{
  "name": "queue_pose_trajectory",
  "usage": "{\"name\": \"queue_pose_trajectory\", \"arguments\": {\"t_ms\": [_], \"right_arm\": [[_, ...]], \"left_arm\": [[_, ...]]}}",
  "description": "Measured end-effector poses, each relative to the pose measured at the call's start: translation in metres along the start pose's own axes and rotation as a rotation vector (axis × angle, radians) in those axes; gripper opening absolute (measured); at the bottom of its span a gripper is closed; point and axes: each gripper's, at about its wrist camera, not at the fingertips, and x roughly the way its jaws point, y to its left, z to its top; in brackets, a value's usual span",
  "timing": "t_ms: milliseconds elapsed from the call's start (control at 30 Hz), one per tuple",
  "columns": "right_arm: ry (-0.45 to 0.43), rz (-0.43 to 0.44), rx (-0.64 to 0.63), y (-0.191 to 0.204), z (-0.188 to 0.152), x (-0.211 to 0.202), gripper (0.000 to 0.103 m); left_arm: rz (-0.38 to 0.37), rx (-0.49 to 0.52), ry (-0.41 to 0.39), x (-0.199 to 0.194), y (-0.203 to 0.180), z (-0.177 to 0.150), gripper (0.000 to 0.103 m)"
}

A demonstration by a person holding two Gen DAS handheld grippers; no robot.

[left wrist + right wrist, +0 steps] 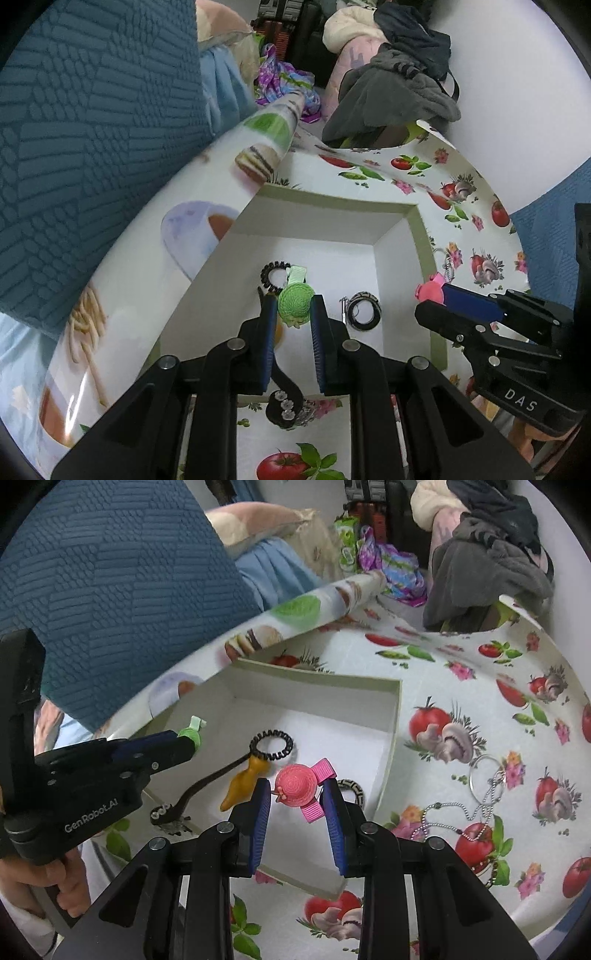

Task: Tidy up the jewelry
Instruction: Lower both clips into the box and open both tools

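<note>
Over the white box (317,692), left gripper (293,308) clamps a green hat clip (295,304); right gripper (297,794) clamps a pink hat clip (295,784)

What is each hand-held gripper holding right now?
Left hand-held gripper: closed on a green woven hat-shaped hair clip.
Right hand-held gripper: closed on a pink hat-shaped hair clip.

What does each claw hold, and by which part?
Left claw holds the green hat hair clip by the hat's brim; right claw holds the pink hat hair clip likewise.
</note>
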Motion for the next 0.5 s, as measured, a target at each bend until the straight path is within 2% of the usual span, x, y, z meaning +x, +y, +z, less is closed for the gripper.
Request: {"name": "queue_pose_trajectory", "arguments": {"t_ms": [133,167,200,267,500], "right_arm": [[0.002,-0.015,0.001,-0.001,0.001,-0.001,0.034],[-0.006,-0.01,0.004,-0.001,0.002,-0.005,0.037],[-0.012,-0.009,0.006,-0.002,0.003,-0.007,0.041],[-0.034,-0.013,0.012,-0.003,0.003,-0.016,0.045],[-0.136,-0.018,0.014,-0.002,-0.001,-0.068,0.046]], "left_arm": [[0.012,-0.007,-0.003,-0.005,0.0,-0.003,0.019],[0.035,-0.008,-0.007,-0.007,0.0,-0.003,0.024],[0.042,-0.01,-0.012,-0.01,0.0,-0.003,0.035],[0.051,-0.018,-0.04,-0.019,-0.001,-0.003,0.049],[0.026,-0.006,-0.116,-0.055,-0.014,-0.004,0.05]]}}
